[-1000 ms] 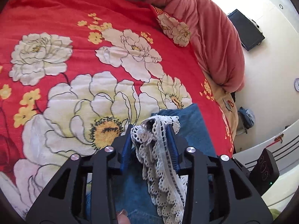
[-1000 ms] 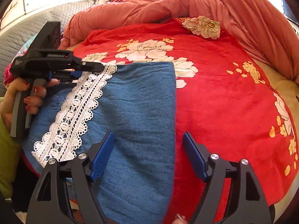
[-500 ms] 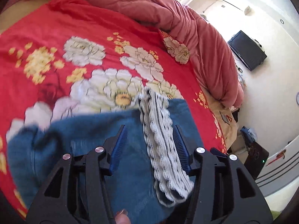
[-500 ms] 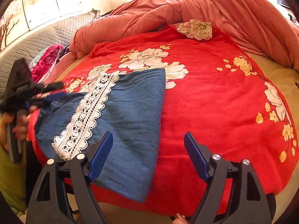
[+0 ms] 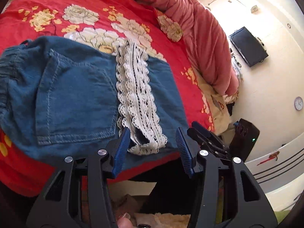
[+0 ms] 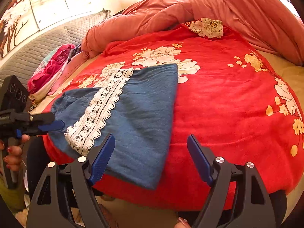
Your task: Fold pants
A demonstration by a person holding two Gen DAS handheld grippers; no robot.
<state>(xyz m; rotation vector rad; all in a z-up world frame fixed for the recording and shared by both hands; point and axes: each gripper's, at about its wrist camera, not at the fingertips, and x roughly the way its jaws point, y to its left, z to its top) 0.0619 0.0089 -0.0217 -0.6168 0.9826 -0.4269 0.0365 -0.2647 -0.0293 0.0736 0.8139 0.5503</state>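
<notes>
The blue denim pants (image 5: 76,95) lie folded on the red floral bedspread (image 5: 57,3), near the bed's front edge. A white lace strip (image 5: 135,95) runs along the folded leg. A back pocket shows at the left. In the right wrist view the pants (image 6: 144,117) and the lace (image 6: 100,110) lie left of centre. My left gripper (image 5: 152,148) is open and empty, just off the bed edge below the lace end. It also shows in the right wrist view (image 6: 49,122), left of the pants. My right gripper (image 6: 151,157) is open and empty, over the pants' near edge.
A salmon duvet (image 6: 190,9) is bunched along the far side of the bed. Pink clothes (image 6: 53,66) lie by the grey quilted headboard (image 6: 38,45). A black TV (image 5: 247,45) hangs on the wall at the right. The right gripper's body (image 5: 245,136) shows beside the bed.
My left gripper has let go of the lace hem, opened and pulled back off the bed edge. My right gripper has drawn back too, still open. The pants lie flat.
</notes>
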